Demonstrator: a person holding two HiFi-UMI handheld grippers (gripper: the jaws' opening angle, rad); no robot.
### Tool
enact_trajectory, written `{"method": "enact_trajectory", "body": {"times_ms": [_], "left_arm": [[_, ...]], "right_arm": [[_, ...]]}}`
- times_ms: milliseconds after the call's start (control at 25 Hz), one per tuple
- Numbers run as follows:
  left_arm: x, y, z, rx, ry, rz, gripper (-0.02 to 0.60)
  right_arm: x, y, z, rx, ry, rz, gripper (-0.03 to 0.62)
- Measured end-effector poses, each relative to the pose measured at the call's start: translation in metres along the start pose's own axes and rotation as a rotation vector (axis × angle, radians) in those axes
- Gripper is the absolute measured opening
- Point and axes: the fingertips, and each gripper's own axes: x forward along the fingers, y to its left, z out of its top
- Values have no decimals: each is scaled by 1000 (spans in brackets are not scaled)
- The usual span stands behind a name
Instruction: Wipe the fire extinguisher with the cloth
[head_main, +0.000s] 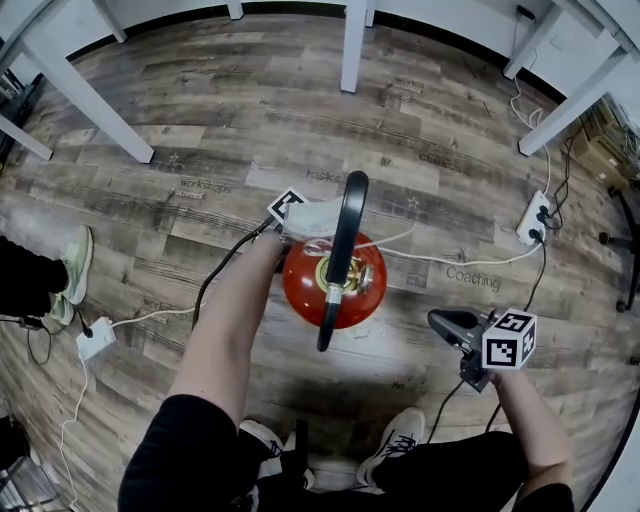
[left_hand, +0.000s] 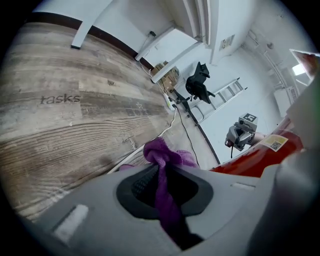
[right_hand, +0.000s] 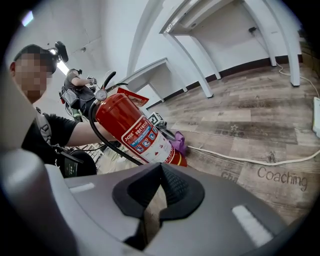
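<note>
1. Cloth (left_hand: 160, 150), purple and bunched, clamped between the jaws of the left gripper (left_hand: 160, 175), a knot of fabric poking out past the tips.
2. Fire extinguisher (head_main: 335, 285), red, upright on the wooden floor (head_main: 200, 120) just ahead of the person's feet; black handle (head_main: 345, 225) on top, black hose (right_hand: 107, 142) hanging down one side, printed label (right_hand: 145, 137) turned toward the right gripper (right_hand: 161, 175).
3. Left gripper low down on the far side of the cylinder, near the base, cloth just beside the red wall there; contact or a small gap, impossible to tell from any view.
4. Right gripper off to the right of the extinguisher and well apart from it, jaws pressed together on nothing, aimed at the label side.
5. Step in hand, as a judgement: bringing the cloth onto the lower body for a wiping pass. No telling from these views how much of the shell is already clean.
6. Next move, likely: fabric pressed flat against the curved wall, then swept around it or up along it, clamp kept firm against slipping.
7. Care called for: tall, narrow cylinder with nothing holding it, hence some risk of rocking or sliding under a sideways push low down. Free right gripper well placed for steadying the handle if needed. White cable (right_hand: 240, 160) on the floor near the base, best kept clear of.
</note>
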Motion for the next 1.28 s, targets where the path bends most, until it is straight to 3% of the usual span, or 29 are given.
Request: {"method": "enact_trajectory", "body": {"times_ms": [240,400,520,600,680,880,1040,1160,1280], "left_arm": [[-18,-9,5,-29,-111,-34,31],[-64,-47,21,-57,-301,-163,29],[-107,-94,26,-145,-467,-341,31],[-140,-122,24,-105,-557,-416,29],[-173,-152,17,-16,-628,-454,31],[-231,-243,5,204,-732,-415,31],[-247,-312,9,323,-774,-287,31],[-249,-363,16,386,-803,-255,31],[-243,-400,28,395,-868,-286,31]], "right_arm": [[2,13,5,-37,-2,14,3],[5,23,11,-70,-14,28,3],[4,29,22,-89,-41,41,3],[4,35,31,-100,-61,50,3],[3,43,38,-111,-78,65,3],[1,73,64,-161,-140,115,3],[-16,120,107,-235,-257,176,5],[-28,167,133,-293,-331,261,38],[-37,208,146,-325,-369,360,75]]}}
